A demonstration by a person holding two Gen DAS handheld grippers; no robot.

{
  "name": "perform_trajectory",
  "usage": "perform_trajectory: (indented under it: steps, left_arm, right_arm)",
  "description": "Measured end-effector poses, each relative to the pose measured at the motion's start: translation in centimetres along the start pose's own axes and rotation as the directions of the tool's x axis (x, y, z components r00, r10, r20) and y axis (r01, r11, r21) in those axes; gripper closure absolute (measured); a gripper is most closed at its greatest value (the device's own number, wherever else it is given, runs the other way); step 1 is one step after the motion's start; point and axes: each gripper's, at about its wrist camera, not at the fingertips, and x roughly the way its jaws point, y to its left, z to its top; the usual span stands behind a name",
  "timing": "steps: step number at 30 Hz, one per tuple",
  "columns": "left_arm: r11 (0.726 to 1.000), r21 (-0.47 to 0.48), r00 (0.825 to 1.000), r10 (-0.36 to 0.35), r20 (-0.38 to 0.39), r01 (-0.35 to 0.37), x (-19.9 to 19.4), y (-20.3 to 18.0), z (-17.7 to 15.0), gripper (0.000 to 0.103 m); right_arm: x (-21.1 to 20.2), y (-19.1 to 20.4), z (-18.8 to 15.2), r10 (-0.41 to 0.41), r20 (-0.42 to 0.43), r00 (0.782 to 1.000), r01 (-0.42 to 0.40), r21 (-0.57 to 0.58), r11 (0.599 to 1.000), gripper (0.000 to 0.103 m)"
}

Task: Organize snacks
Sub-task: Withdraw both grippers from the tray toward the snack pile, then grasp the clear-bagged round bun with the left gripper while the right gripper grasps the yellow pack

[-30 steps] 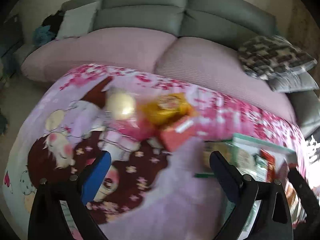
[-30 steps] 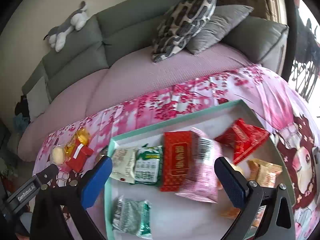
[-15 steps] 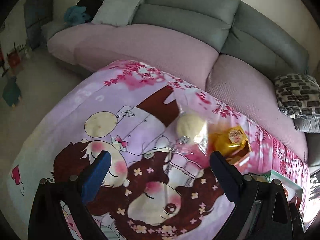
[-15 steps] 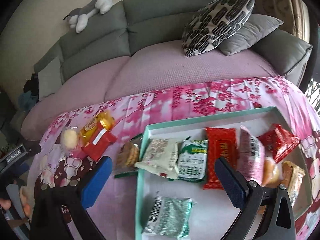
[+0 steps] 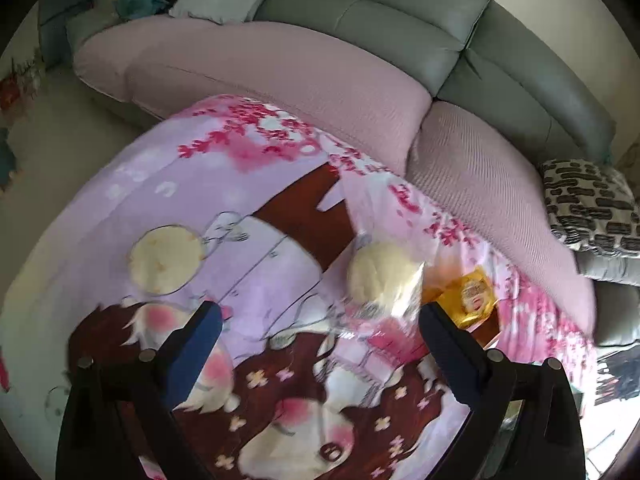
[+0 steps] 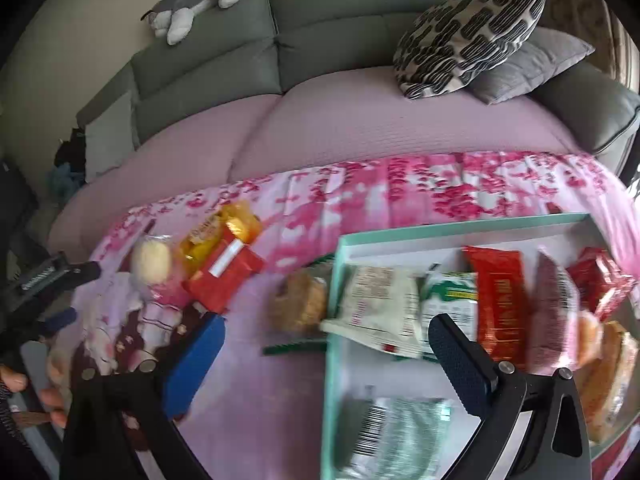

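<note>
My left gripper (image 5: 320, 340) is open and empty, low over the pink cartoon tablecloth (image 5: 240, 208). A pale round bun in a clear wrapper (image 5: 380, 276) lies just ahead of its right finger. Behind the bun is a yellow packet (image 5: 472, 296). My right gripper (image 6: 328, 360) is open and empty over the left rim of the teal tray (image 6: 460, 228). The tray holds a white packet (image 6: 380, 304), a red packet (image 6: 500, 300), a pink packet (image 6: 556, 312) and several others. On the cloth outside it lie a brown cookie packet (image 6: 300, 304), a red box (image 6: 224, 272), the yellow packet (image 6: 220, 232) and the bun (image 6: 152, 260).
A grey sofa with a pink cover (image 6: 360, 120) runs behind the table. On it are a patterned cushion (image 6: 468, 36) and a plush toy (image 6: 196, 4). The left gripper (image 6: 82, 292) and a person's hand (image 6: 16, 384) show at the left edge of the right wrist view.
My left gripper has swung left and come closer to the bun. The right gripper has shifted left, from over the tray's middle to over its left rim. Both stayed open.
</note>
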Motion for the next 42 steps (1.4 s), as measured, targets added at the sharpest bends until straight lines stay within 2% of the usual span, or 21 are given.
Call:
perform_trajectory:
  steps: [3, 6, 12, 15, 18, 21, 24, 29, 31, 39, 42]
  left_arm:
    - [0.997, 0.022, 0.997, -0.069, -0.029, 0.07, 1.1, -0.7, 0.8, 0.004]
    - [0.994, 0.047, 0.994, -0.096, -0.047, 0.098, 1.8, -1.3, 1.4, 0.005]
    - [0.99, 0.058, 0.986, -0.125, -0.111, 0.132, 4.2, -1.9, 2.3, 0.012]
    - [0.988, 0.071, 0.982, -0.126, -0.138, 0.137, 5.3, -2.1, 2.3, 0.012]
    - [0.986, 0.074, 0.977, -0.133, -0.166, 0.147, 6.3, -2.1, 2.3, 0.013]
    - [0.986, 0.071, 0.972, -0.138, -0.191, 0.154, 7.3, -2.1, 2.2, 0.019]
    - [0.987, 0.059, 0.969, -0.138, -0.203, 0.152, 8.1, -1.8, 2.3, 0.019]
    - [0.986, 0.056, 0.97, -0.141, -0.196, 0.154, 8.3, -1.7, 2.4, 0.02]
    - [0.988, 0.057, 0.972, -0.132, -0.194, 0.145, 8.4, -1.5, 2.5, 0.027]
    - [0.99, 0.078, 0.977, -0.103, -0.188, 0.119, 8.6, -1.2, 2.5, 0.028]
    - [0.99, 0.094, 0.979, -0.085, -0.186, 0.104, 8.7, -1.6, 2.4, 0.028]
  right_arm:
    - [0.8, 1.7, 1.2, 0.039, -0.011, 0.999, -0.039, -0.005, 0.999, 0.0]
    - [1.6, 3.8, 2.9, 0.076, -0.013, 0.997, -0.077, -0.028, 0.997, 0.001]
    - [5.0, 6.9, 6.2, 0.138, -0.073, 0.988, -0.14, -0.034, 0.99, 0.006]
    - [7.1, 7.1, 7.5, 0.166, -0.116, 0.979, -0.165, 0.018, 0.986, 0.012]
    - [9.9, 6.6, 8.0, 0.205, -0.185, 0.961, -0.188, 0.103, 0.977, 0.013]
    - [12.2, 6.3, 8.0, 0.223, -0.244, 0.944, -0.181, 0.182, 0.966, 0.017]
    - [13.7, 6.7, 8.2, 0.192, -0.276, 0.942, -0.141, 0.196, 0.97, 0.018]
    - [16.5, 7.5, 8.3, 0.165, -0.343, 0.925, -0.088, 0.23, 0.969, 0.02]
    - [17.5, 8.4, 8.3, 0.145, -0.362, 0.921, -0.07, 0.213, 0.975, 0.02]
    - [19.8, 10.9, 8.9, 0.085, -0.4, 0.913, -0.051, 0.095, 0.994, 0.021]
    - [20.4, 11.7, 9.4, 0.059, -0.407, 0.911, -0.042, 0.051, 0.998, 0.024]
